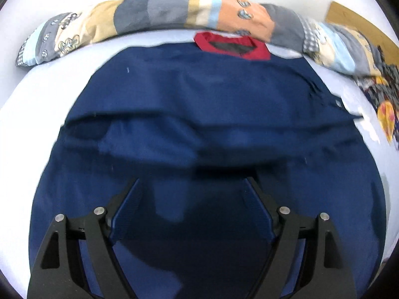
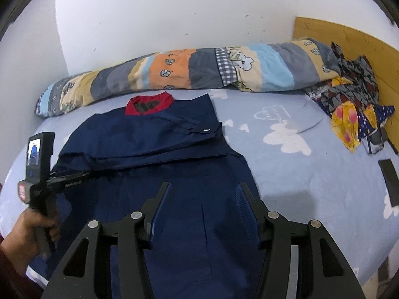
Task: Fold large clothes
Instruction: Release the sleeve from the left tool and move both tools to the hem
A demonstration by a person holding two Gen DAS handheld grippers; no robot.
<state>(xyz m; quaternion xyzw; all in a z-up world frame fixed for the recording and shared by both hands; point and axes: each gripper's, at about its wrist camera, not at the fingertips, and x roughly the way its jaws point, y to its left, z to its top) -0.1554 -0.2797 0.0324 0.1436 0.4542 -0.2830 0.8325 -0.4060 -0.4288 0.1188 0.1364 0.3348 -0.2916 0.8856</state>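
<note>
- your left hand-held gripper (image 2: 86, 174) is over the left side of the navy garment (image 2: 159, 164), which lies flat on the bed (image 2: 311, 174) with the red collar (image 2: 149, 104) toward the rolled quilt (image 2: 174, 72). its jaws are spread and nothing is between them. if you close them on the top layer only, i think the sleeve already laid across can slip out of its fold.
- your right hand-held gripper (image 2: 203, 198) hangs over the lower middle of the garment, jaws apart, pinching nothing. if the two sides lift unevenly, the fold could come skewed.
- the hem near you is cut off by both views, so you cannot see its corners.
- the left wrist view is blurred, and the layers there are hard to separate.
- at far right a patterned cloth pile (image 2: 349, 104) lies well apart.
</note>
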